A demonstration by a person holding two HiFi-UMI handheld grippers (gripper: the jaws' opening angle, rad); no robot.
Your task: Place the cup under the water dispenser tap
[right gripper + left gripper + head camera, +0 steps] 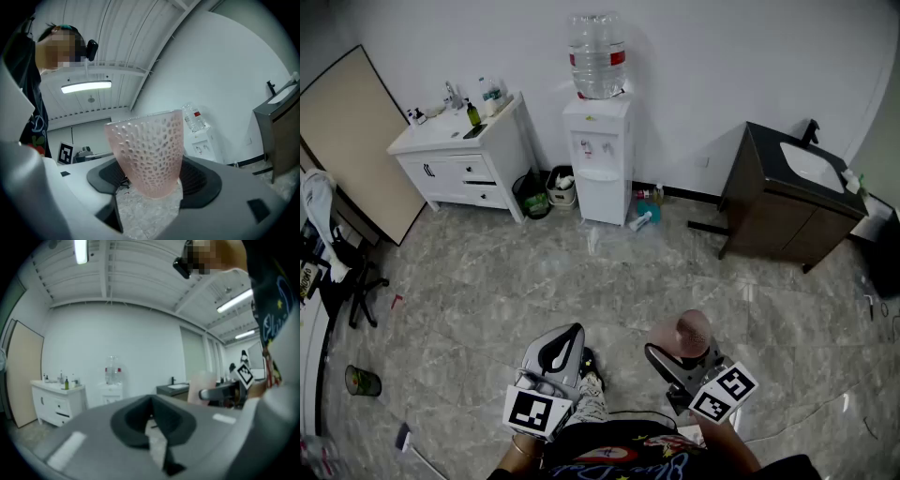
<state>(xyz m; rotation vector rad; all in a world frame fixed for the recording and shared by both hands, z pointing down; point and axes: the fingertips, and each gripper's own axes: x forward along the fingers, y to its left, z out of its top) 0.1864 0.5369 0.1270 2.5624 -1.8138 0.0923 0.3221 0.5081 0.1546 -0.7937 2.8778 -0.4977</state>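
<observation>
Cup (149, 154) sits upright, pinched between the jaws of my right gripper (684, 352). Dispenser (600, 159) stands well ahead across the floor, slightly to the left, its taps facing me. Left gripper (555, 356) is pressed together and empty, so I judge the right one carries.

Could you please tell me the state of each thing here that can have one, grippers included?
right gripper: shut on the pink cup.
left gripper: shut, empty.
pink cup: upright, held, not yet at the dispenser.
water dispenser: nothing under its taps.
water bottle: seated on top of the dispenser.
white cabinet: drawers closed.
dark vanity: doors closed.
</observation>
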